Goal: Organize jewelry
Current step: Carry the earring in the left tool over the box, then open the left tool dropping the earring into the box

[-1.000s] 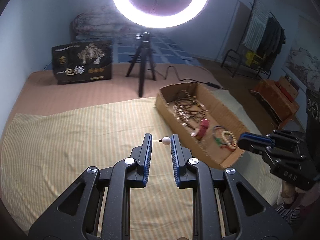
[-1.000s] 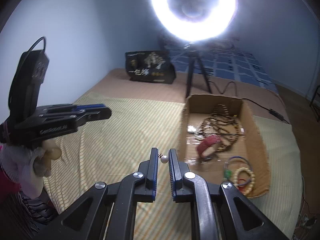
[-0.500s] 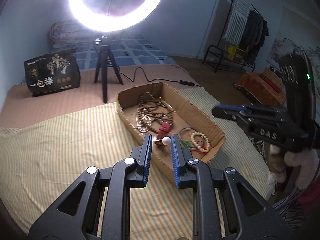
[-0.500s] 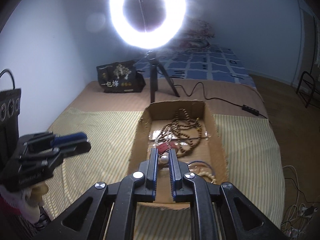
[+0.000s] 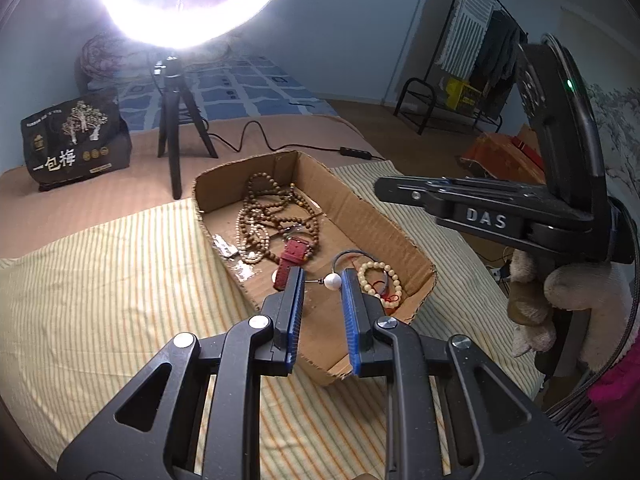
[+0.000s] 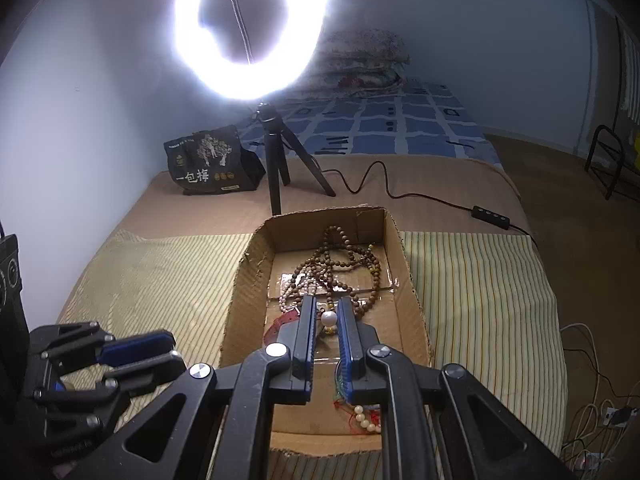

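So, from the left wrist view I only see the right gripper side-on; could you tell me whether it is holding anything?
Observer: Yes, the right gripper has a white pearl between its jaws.
Operator: Thank you; where does it sit relative to the box?
Observer: Its jaws point along the box, and the pearl lines up with the near end of the beads, beside the red strap.
Operator: Is anything attached to the pearl?
Observer: A small gold bit shows just below it; I cannot tell whether it is attached.
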Tool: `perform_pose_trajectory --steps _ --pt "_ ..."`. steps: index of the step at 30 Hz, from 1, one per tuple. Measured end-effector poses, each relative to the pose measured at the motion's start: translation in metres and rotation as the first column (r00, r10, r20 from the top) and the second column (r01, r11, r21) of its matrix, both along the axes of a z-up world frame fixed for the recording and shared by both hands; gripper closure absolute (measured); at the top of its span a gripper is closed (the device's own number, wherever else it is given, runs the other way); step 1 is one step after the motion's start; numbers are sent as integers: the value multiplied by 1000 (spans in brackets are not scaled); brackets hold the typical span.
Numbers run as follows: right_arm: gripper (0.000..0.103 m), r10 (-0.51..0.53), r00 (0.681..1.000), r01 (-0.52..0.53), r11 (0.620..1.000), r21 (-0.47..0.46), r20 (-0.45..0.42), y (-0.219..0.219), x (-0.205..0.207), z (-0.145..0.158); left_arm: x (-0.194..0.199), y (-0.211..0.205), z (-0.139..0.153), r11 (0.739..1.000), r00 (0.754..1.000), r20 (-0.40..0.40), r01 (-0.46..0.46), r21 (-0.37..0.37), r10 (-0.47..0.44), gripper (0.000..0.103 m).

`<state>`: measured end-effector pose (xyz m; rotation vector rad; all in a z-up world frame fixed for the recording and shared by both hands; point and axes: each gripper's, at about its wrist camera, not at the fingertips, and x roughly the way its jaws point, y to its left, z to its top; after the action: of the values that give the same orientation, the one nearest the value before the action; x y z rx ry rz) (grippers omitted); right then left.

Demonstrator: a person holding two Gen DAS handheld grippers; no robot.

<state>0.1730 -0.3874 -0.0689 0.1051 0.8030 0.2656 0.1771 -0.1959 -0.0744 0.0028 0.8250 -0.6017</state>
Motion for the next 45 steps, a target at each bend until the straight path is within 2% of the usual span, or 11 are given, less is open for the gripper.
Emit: perform_pose_trajectory --steps 16,18,20,22,23,24,26,30,32,39,45 --pt "94 -14 999 14 1000 2 -42 1 25 -14 14 -21 -22 1000 999 -45 5 25 -4 85" --pt "90 -14 999 14 1000 1 -40 2 25 -14 14 -21 -23 1000 999 -43 3 27 -2 85" --pt "78 -20 999 20 1000 -7 -33 3 25 -13 15 -22 -23 1000 999 -43 6 31 -4 85" --pt "76 -25 999 24 1000 -7 -31 2 25 -13 15 -22 -23 999 999 -43 4 32 -2 85" --pt "74 -27 999 27 1000 -8 -30 2 25 -12 15 -22 -23 999 999 -45 2 33 -1 78" --pt "72 -31 999 31 999 -12 -29 2 24 -12 15 -22 -23 999 999 -45 2 33 0 62" --pt "55 -43 999 42 999 -18 -24 1 24 -12 14 -20 -23 999 999 -35 -17 37 18 45" --pt "27 -69 998 69 997 -27 -5 -1 22 -9 15 -19 -23 998 999 -39 -27 51 29 39" --pt "18 -86 996 87 996 -37 5 -1 21 -7 14 -19 -23 998 999 -37 -36 56 39 34" --pt "2 -128 992 129 989 -72 24 -2 17 -2 9 -17 -20 997 999 -21 -44 70 46 29" --pt "0 -139 990 142 986 -87 40 -2 10 3 5 -11 -13 997 999 -9 -53 53 54 28"
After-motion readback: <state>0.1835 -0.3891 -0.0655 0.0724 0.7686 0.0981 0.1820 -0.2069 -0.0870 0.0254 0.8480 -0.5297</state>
